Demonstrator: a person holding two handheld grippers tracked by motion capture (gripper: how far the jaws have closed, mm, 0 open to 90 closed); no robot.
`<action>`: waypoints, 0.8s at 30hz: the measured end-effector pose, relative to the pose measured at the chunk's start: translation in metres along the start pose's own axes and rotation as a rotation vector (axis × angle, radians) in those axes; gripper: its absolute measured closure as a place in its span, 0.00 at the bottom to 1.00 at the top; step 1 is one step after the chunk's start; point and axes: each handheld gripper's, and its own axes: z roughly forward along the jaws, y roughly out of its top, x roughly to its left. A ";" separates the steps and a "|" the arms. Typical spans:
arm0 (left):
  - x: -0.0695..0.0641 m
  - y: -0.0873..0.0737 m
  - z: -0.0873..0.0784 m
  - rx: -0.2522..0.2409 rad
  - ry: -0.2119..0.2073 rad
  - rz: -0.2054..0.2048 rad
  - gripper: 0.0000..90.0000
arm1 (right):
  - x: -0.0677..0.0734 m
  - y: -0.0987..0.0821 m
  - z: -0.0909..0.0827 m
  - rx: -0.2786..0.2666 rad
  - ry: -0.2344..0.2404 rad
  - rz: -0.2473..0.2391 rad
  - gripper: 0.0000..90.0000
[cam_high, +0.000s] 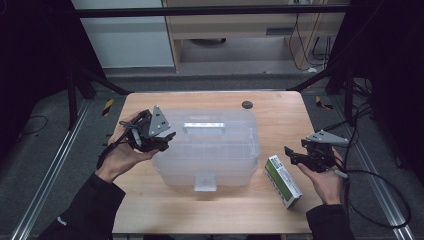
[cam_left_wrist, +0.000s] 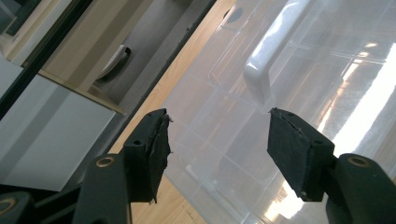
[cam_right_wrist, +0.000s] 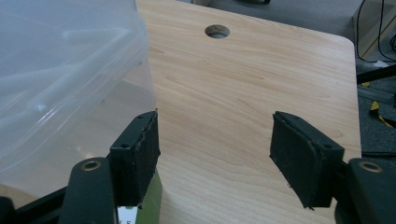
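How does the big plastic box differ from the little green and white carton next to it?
The plastic box is clear, so you can see through it; the carton is opaque green and white. The plastic box is far larger and sits mid-table; the carton lies flat by its right side. The plastic box has a white handle on its lid; the carton has none. Both rest on the wooden table.

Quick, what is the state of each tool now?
Left tool: open, holding nothing, beside the clear box.
Right tool: open, holding nothing.

High view overhead, facing forward-down; both gripper views close, sharing clear box (cam_high: 207, 147) with it.
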 end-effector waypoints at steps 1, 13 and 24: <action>-0.001 0.003 0.001 -0.003 -0.009 0.002 0.43 | 0.000 0.000 0.000 0.000 0.002 -0.002 0.37; -0.008 0.017 0.005 0.013 -0.023 0.073 0.45 | -0.001 -0.001 0.001 0.008 0.004 -0.004 0.37; -0.013 0.026 0.009 0.028 -0.023 0.145 0.44 | -0.001 0.000 0.001 0.009 0.007 -0.003 0.36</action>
